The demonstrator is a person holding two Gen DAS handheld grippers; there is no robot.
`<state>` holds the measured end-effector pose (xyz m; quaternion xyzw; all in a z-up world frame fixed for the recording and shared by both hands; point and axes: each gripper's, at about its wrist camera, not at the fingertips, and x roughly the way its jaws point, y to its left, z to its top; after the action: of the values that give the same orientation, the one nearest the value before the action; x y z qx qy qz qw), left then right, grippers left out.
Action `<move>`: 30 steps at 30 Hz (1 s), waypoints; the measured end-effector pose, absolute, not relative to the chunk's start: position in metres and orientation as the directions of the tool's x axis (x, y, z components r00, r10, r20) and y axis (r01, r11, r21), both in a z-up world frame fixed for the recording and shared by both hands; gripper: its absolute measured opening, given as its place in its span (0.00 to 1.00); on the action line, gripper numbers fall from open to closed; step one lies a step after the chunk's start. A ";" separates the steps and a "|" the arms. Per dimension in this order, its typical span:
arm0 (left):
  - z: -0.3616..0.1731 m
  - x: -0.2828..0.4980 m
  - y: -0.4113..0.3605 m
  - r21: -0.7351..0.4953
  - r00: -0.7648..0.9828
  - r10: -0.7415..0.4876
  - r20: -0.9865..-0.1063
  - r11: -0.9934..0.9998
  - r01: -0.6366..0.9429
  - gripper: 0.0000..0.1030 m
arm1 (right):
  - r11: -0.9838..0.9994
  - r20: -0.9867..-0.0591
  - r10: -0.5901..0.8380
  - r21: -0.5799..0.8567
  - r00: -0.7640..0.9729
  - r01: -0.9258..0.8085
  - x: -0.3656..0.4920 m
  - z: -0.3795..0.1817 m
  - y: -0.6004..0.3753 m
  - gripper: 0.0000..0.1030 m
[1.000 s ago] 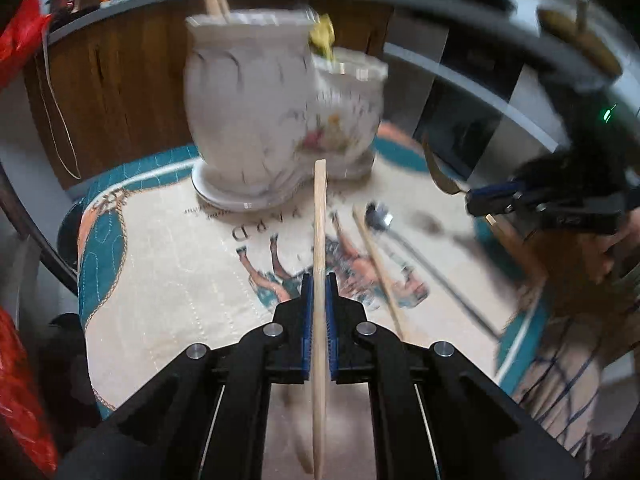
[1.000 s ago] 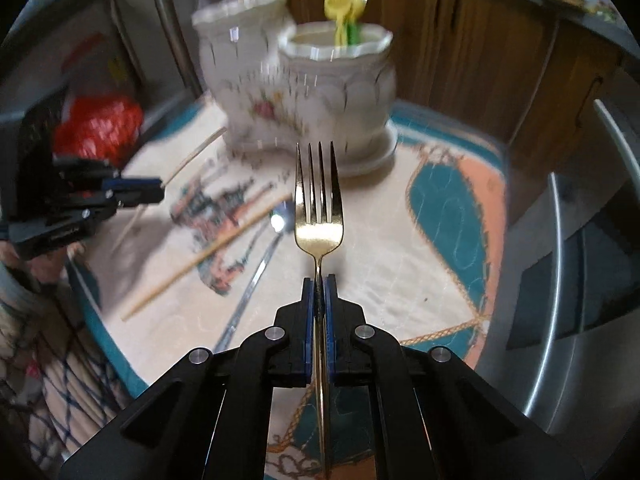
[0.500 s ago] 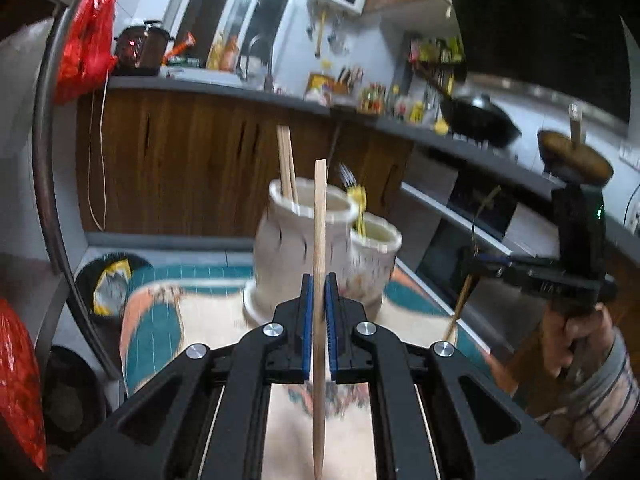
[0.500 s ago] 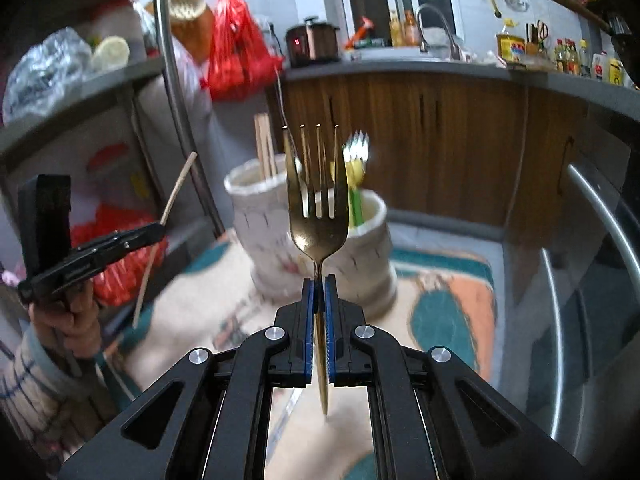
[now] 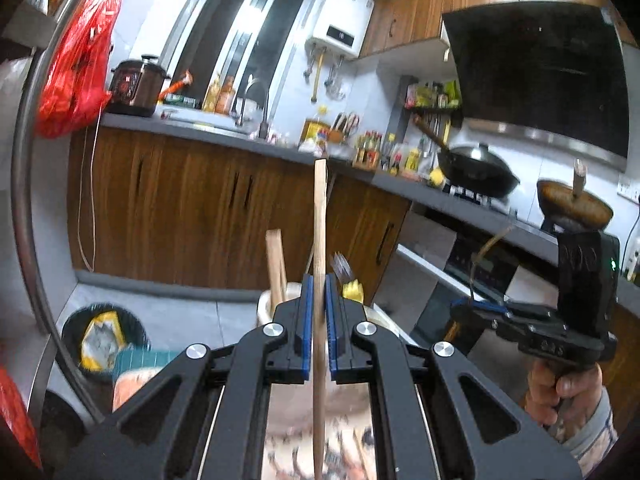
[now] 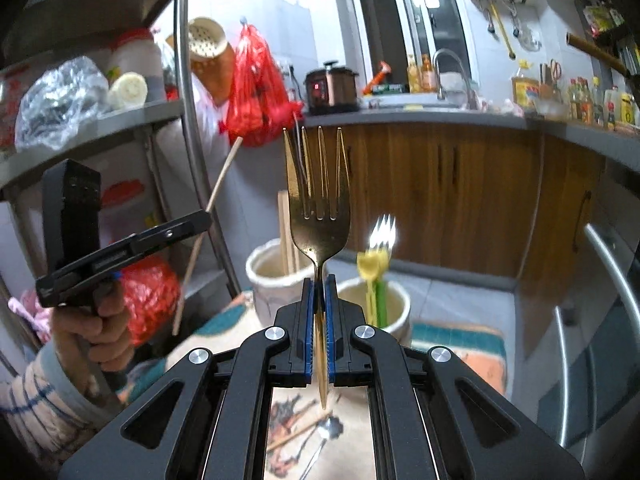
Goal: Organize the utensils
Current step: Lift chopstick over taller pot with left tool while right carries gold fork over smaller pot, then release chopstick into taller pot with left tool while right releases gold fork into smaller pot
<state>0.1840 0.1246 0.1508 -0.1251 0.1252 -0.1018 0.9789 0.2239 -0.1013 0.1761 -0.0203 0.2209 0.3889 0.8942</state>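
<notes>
My left gripper (image 5: 319,300) is shut on a wooden chopstick (image 5: 319,216) that stands upright between its blue pads, lifted above the table. My right gripper (image 6: 319,300) is shut on the handle of a gold fork (image 6: 318,200), tines up. Below the fork stand two white ceramic holders: the left holder (image 6: 272,280) has chopsticks (image 6: 285,228) in it, and the right holder (image 6: 394,306) has yellow and green utensils (image 6: 374,268). From the right wrist view the left gripper (image 6: 204,218) shows at the left with its chopstick (image 6: 218,184) slanting. A spoon (image 6: 328,432) and another chopstick (image 6: 298,434) lie on the patterned mat.
A metal shelf rack (image 6: 188,92) with bags stands at the left. A kitchen counter (image 5: 208,130) with wooden cabinets runs behind, with a wok (image 5: 476,168) on the stove. A bin (image 5: 100,336) sits on the floor. A hand (image 5: 568,392) grips the right tool's handle.
Both grippers rose and tilted up from the table, still gripping the chopstick and fork. The holders dropped low in both views and the kitchen behind came into sight.
</notes>
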 end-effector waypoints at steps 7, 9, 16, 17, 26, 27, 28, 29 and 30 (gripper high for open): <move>0.173 0.217 0.123 -0.303 0.965 -0.229 -0.128 0.936 0.181 0.05 | 0.701 -0.313 0.698 0.119 0.644 -0.703 0.235 0.210 -0.102 0.06; 0.173 0.229 0.122 -0.321 0.967 -0.226 -0.118 0.930 0.179 0.05 | 0.702 -0.290 0.701 0.117 0.652 -0.703 0.240 0.217 -0.100 0.06; 0.168 0.253 0.124 -0.347 0.977 -0.208 -0.047 0.921 0.179 0.05 | 0.719 -0.280 0.687 0.124 0.670 -0.684 0.260 0.216 -0.091 0.06; 0.165 0.255 0.123 -0.344 0.979 -0.201 -0.045 0.923 0.173 0.05 | 0.721 -0.281 0.684 0.126 0.673 -0.681 0.261 0.216 -0.091 0.06; 0.137 0.266 0.115 -0.301 0.987 -0.133 -0.088 0.948 0.101 0.05 | 0.772 -0.324 0.619 0.085 0.715 -0.630 0.275 0.194 -0.088 0.06; 0.135 0.265 0.113 -0.289 0.987 -0.128 -0.095 0.953 0.096 0.05 | 0.774 -0.334 0.616 0.088 0.713 -0.627 0.278 0.190 -0.089 0.06; 0.133 0.264 0.109 -0.270 0.988 -0.118 -0.101 0.959 0.087 0.05 | 0.776 -0.344 0.613 0.090 0.712 -0.625 0.280 0.187 -0.089 0.06; 0.130 0.262 0.109 -0.260 0.988 -0.115 -0.105 0.962 0.084 0.05 | 0.776 -0.351 0.612 0.092 0.709 -0.624 0.282 0.184 -0.089 0.06; 0.127 0.260 0.106 -0.245 0.987 -0.109 -0.116 0.967 0.078 0.05 | 0.778 -0.364 0.608 0.097 0.705 -0.621 0.285 0.180 -0.088 0.06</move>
<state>0.2601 0.1061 0.1270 -0.1205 0.0643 -0.0471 0.9895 0.2847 -0.0884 0.1798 -0.0166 0.1911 0.3328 0.9233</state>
